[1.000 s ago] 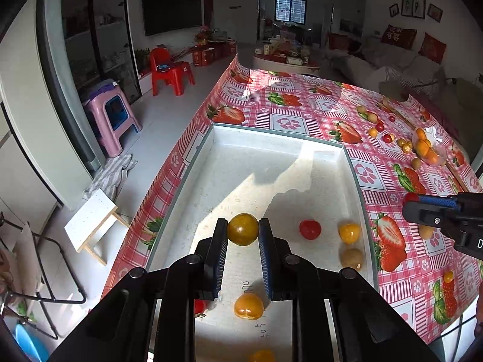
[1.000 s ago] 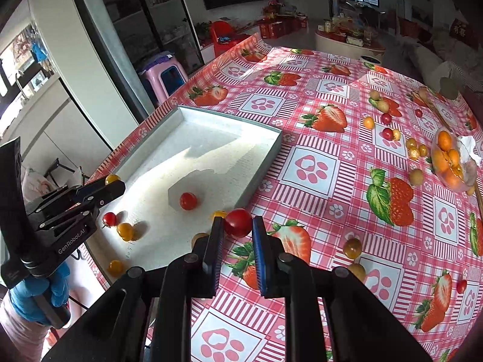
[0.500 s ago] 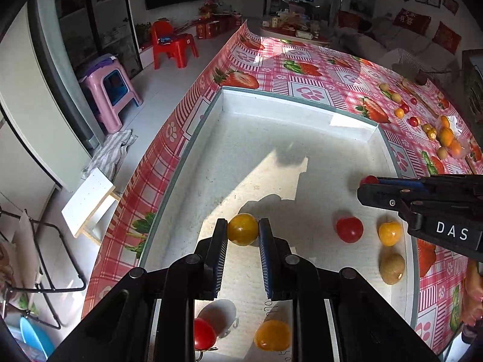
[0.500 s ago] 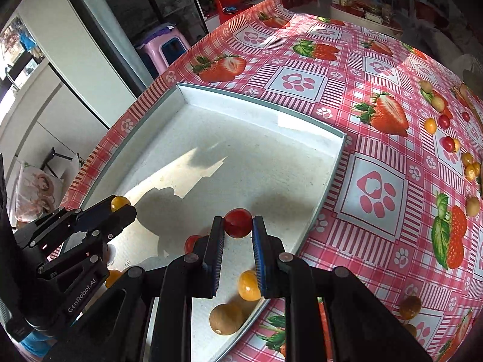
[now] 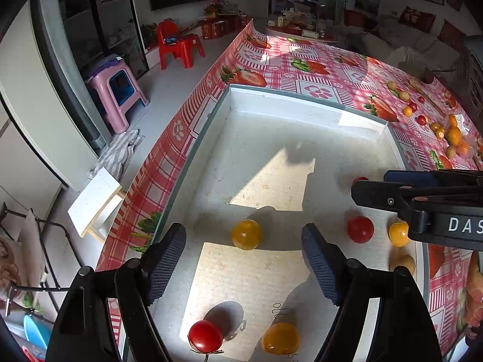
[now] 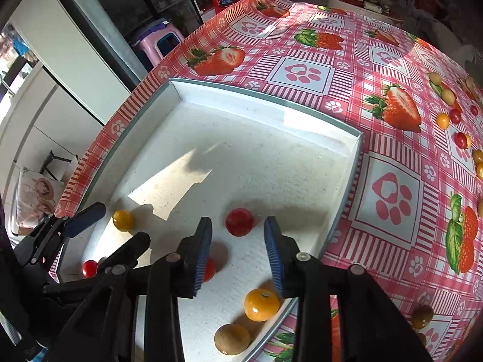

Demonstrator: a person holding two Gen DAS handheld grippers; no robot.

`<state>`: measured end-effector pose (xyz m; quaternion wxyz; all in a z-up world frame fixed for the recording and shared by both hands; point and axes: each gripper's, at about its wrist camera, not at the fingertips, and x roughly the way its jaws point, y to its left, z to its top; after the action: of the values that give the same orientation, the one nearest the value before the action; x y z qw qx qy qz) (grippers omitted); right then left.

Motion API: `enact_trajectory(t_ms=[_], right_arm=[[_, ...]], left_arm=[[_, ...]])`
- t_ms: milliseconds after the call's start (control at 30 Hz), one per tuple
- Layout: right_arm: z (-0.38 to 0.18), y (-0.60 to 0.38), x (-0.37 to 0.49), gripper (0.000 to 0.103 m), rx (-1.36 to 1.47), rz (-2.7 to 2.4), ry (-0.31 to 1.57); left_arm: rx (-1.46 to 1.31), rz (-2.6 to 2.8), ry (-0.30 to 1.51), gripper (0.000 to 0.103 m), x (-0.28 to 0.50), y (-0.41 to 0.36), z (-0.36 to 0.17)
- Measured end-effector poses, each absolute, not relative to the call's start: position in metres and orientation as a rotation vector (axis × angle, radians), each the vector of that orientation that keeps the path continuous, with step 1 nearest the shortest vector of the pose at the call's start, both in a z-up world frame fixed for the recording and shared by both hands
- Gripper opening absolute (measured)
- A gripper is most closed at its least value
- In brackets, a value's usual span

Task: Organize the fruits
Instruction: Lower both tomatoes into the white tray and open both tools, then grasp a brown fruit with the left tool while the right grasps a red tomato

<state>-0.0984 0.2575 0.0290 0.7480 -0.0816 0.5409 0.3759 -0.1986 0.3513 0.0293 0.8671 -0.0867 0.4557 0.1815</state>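
A white tray (image 5: 302,102) (image 6: 271,102) lies on the strawberry tablecloth. My left gripper (image 5: 243,252) is open; a yellow tomato (image 5: 246,234) rests on the tray floor between its fingers, also seen in the right wrist view (image 6: 123,220). My right gripper (image 6: 238,241) is open; a red tomato (image 6: 239,221) lies on the tray floor between its fingertips. The right gripper shows from the side in the left wrist view (image 5: 371,185). Other red and yellow fruits lie in the tray near me (image 5: 205,335) (image 6: 261,304).
Several loose small fruits (image 6: 452,117) lie on the tablecloth to the far right, with a clear bowl of oranges (image 5: 455,138). A brown fruit (image 6: 231,339) sits in the tray's near corner. The table's left edge drops to the floor with a pink stool (image 5: 116,96).
Both grippers have opened and let go of their fruit: the yellow tomato from the left, the red tomato from the right. Both now rest on the tray floor.
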Motion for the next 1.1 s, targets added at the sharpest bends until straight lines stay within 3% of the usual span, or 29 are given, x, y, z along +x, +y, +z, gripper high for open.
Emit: enact_trajectory(t_ms=[67, 333, 433, 667, 800, 900, 1100], right_arm=[[0.041, 0.248, -0.102, 0.077, -0.141, 0.843, 1.147], [0.073, 0.182, -0.109, 0.090, -0.040, 0.799, 1.102], [0.073, 0.146, -0.111, 0.102, 0.003, 0.748, 1.117], [0.073, 0.048, -0.113, 0.102, 0.086, 0.551, 1.113], [0.056, -0.010, -0.112, 0.102, 0.275, 0.511, 1.151], [0.050, -0.049, -0.122, 0.103, 0.450, 0.566, 1.079], [0.047, -0.068, -0.141, 0.103, 0.353, 0.553, 1.053]], left_arm=[[-0.200, 0.368, 0.954, 0.080, -0.201, 0.351, 0.033], [-0.186, 0.309, 0.883, 0.080, -0.211, 0.317, 0.063], [-0.175, 0.257, 0.846, 0.080, -0.212, 0.294, 0.076], [-0.244, 0.111, 0.783, 0.080, -0.212, 0.244, 0.090], [-0.275, 0.038, 0.802, 0.080, -0.208, 0.217, 0.083], [-0.242, 0.009, 0.851, 0.080, -0.204, 0.194, 0.076], [-0.205, 0.007, 0.927, 0.080, -0.193, 0.164, 0.061]])
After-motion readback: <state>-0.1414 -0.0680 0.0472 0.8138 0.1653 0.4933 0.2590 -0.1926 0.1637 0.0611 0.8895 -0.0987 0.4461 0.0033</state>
